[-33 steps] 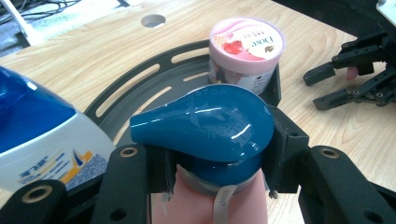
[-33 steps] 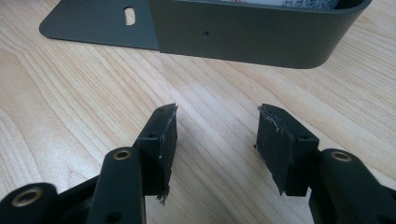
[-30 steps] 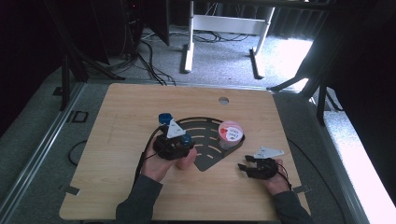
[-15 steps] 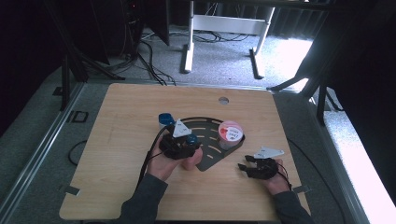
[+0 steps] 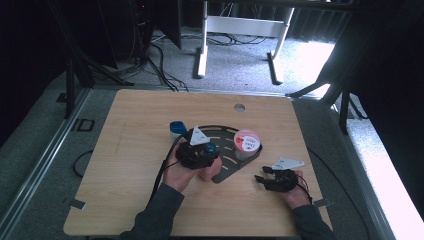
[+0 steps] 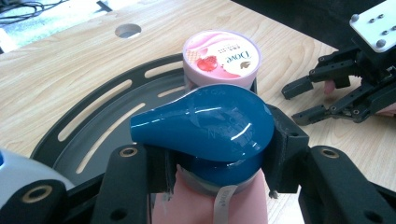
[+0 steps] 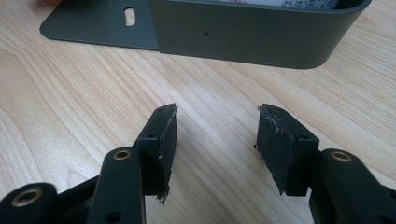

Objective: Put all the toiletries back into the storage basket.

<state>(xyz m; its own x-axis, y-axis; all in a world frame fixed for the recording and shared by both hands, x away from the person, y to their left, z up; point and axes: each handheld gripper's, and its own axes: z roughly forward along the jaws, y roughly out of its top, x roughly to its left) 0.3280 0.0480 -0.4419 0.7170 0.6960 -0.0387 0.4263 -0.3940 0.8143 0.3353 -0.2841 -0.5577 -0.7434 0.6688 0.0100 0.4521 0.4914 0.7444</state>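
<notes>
While the left gripper [image 6: 217, 161] clamps the pink bottle [image 6: 210, 200], the right gripper [image 7: 215, 144] rests open.

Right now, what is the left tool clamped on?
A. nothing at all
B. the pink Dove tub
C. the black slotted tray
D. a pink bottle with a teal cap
D: in the left gripper view the left tool grips the pink bottle at its glossy teal cap, while the Dove tub stands apart behind it.
</notes>
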